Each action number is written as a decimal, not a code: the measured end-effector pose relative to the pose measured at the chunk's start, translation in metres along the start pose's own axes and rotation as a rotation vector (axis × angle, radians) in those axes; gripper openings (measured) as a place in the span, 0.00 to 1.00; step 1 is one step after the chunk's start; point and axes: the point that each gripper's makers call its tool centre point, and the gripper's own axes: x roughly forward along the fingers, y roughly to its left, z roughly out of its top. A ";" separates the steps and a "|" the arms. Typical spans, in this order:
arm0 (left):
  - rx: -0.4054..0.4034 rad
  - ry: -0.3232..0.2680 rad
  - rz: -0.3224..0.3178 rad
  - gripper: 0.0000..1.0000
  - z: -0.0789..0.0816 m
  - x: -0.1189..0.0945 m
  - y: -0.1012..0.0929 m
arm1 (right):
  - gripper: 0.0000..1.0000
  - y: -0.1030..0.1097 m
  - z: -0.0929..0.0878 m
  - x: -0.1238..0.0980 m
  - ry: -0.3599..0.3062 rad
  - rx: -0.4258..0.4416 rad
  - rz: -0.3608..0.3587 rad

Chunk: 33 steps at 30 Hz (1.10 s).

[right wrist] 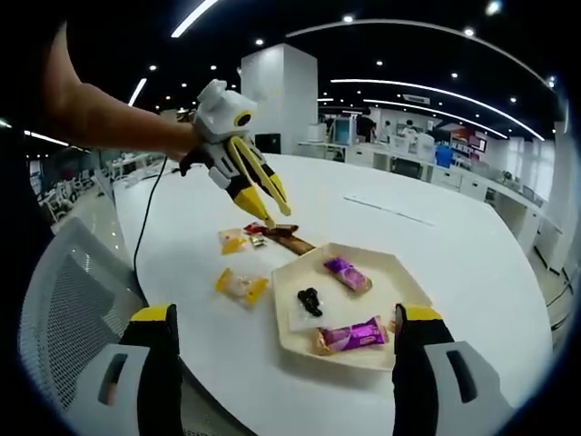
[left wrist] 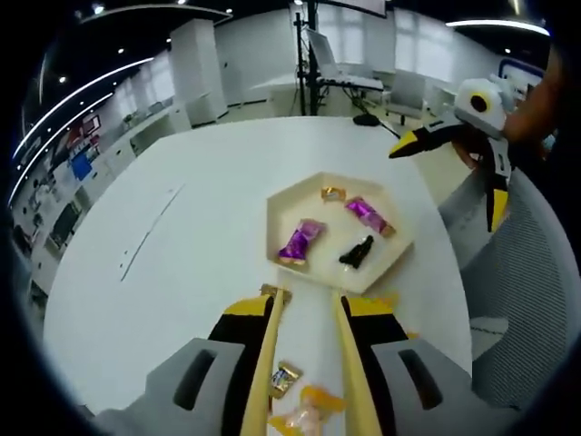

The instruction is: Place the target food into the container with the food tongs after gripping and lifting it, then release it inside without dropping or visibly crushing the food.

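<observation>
My left gripper point(left wrist: 309, 304) is shut on wooden food tongs point(left wrist: 269, 341), whose two arms run forward and stand apart. In the right gripper view, the left gripper point(right wrist: 250, 186), held by a hand, points the tongs' tips point(right wrist: 270, 218) down at a cluster of wrapped candies point(right wrist: 259, 230) on the white table. I cannot tell if a candy is pinched. A cream hexagonal tray point(left wrist: 281, 204) holds two purple candies point(left wrist: 301, 241), a gold one point(left wrist: 333, 193) and a black piece point(left wrist: 357, 252). My right gripper point(right wrist: 286, 313) is open with nothing in it, near the tray point(right wrist: 413, 295); it hangs open in the air point(left wrist: 443, 191).
Loose yellow candies point(right wrist: 241, 284) lie on the table left of the tray, and others lie under the tongs point(left wrist: 284, 377). A grey mesh chair point(left wrist: 517, 300) stands at the table's edge. A black cable point(right wrist: 145, 227) runs across the table. Desks and a pillar fill the room behind.
</observation>
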 end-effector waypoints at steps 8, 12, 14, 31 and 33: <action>0.002 0.036 0.014 0.26 -0.031 -0.011 0.007 | 0.97 0.001 -0.002 0.001 0.009 -0.003 0.006; -0.003 0.058 0.025 0.26 -0.045 -0.016 0.010 | 0.97 0.002 -0.002 0.001 0.011 -0.002 0.009; -0.008 0.072 0.033 0.26 -0.054 -0.017 0.014 | 0.97 0.002 -0.002 0.001 0.012 -0.003 0.011; 0.014 0.150 0.048 0.26 -0.087 -0.006 0.025 | 0.97 0.001 -0.003 0.001 0.016 0.003 0.005; 0.023 0.165 0.053 0.26 -0.091 -0.004 0.027 | 0.97 0.001 -0.003 0.001 0.015 0.004 0.006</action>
